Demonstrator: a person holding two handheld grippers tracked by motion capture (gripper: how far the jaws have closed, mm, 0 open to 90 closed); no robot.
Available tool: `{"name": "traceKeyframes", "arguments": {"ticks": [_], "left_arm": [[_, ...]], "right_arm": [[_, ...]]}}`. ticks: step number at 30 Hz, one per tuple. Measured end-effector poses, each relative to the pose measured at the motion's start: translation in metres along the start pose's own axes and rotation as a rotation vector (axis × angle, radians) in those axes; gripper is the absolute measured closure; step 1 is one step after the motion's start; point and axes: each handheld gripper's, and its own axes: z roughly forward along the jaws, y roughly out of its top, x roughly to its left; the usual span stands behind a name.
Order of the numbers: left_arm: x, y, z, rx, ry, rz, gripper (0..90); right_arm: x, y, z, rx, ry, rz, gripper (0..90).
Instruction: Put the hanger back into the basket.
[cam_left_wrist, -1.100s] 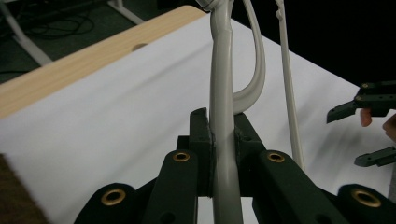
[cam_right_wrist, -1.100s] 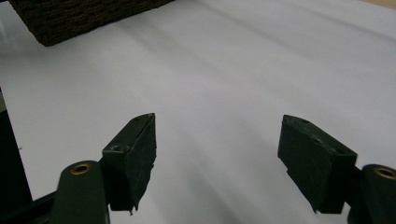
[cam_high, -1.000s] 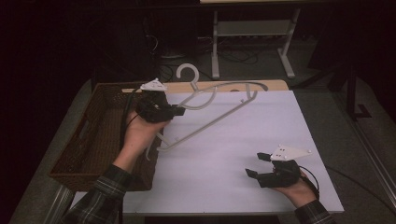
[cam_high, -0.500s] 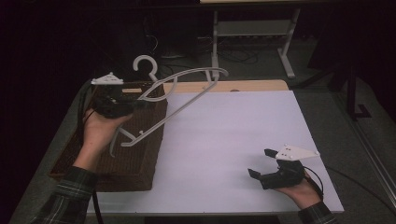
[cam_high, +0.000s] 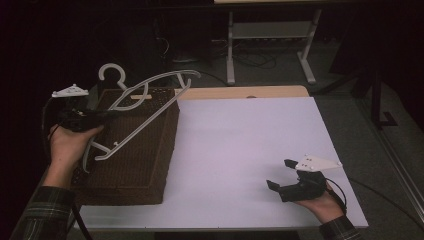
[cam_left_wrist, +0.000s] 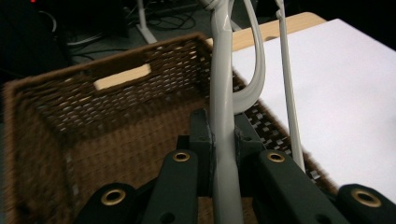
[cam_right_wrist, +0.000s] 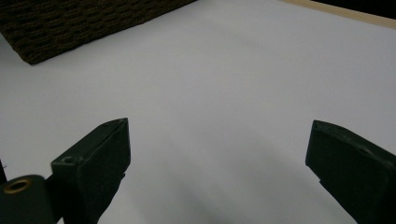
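A white plastic clothes hanger hangs tilted above a brown wicker basket at the table's left side. My left gripper is shut on one arm of the hanger, held in a hand that comes in from the lower left. In the left gripper view, the grey-white hanger runs up between the closed jaws of the left gripper, with the basket below. My right gripper rests open near the front right of the white table top. The right gripper has nothing between its jaws.
The basket stands at the left of the table, and one of its corners appears in the right gripper view. A wooden strip runs along the table's far edge. A metal stand is on the floor behind.
My left gripper has carried the hanger leftward from the white table top to above the basket. The right gripper has stayed in place, open.
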Motion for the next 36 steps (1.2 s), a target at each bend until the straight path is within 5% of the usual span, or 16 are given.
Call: {"name": "traceKeyframes", "arguments": {"ticks": [8,15,36], "left_arm": [[0.030,-0.024,-0.006,0.033,0.081,-0.012,82.3],[0.048,-0.041,-0.014,0.043,0.110,-0.044,82.3],[0.060,-0.062,0.014,0.191,0.134,0.010,81.9]], "right_arm": [[-0.001,-0.001,0.000,0.004,-0.004,0.011,6.6],[-0.002,-0.002,0.001,0.011,-0.005,0.014,7.0],[-0.002,-0.002,0.001,0.016,-0.011,0.013,7.0]]}}
